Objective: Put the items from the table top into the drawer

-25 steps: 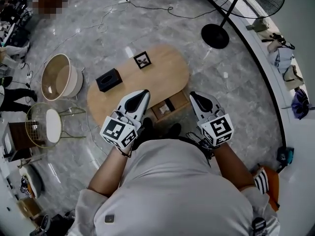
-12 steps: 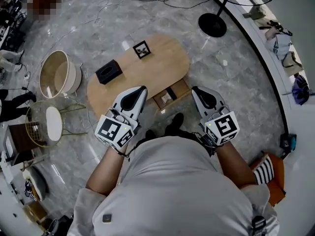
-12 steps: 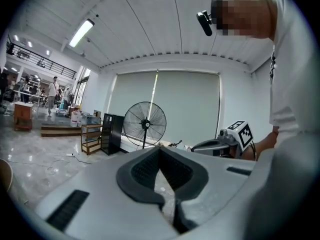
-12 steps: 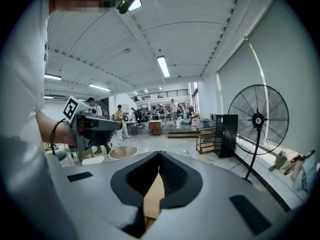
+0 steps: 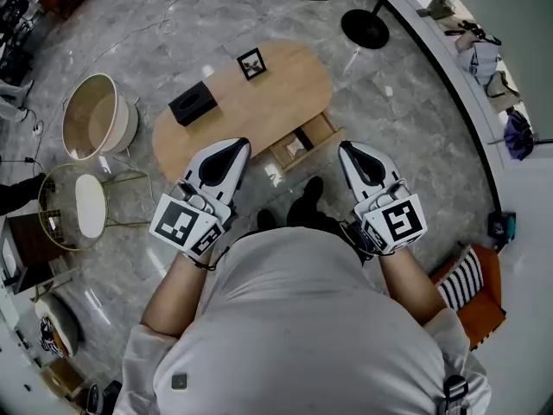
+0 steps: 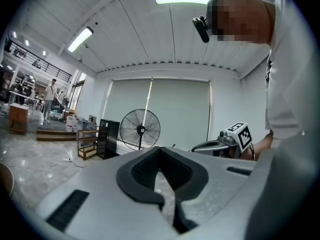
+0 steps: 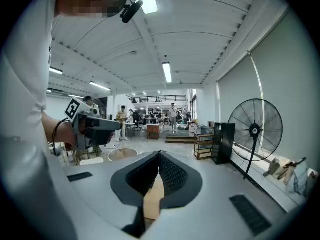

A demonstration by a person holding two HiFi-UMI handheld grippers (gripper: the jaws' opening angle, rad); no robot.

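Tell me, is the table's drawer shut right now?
No, the drawer stands pulled out from under the oval table, and the head view looks down into it.

An oval wooden bench (image 5: 289,89) stands on grey marble floor (image 5: 406,128). On it lie a black box (image 5: 192,104) toward the left end and a small frame (image 5: 251,63) by the far edge, well apart. Its drawer (image 5: 318,130) stands open.
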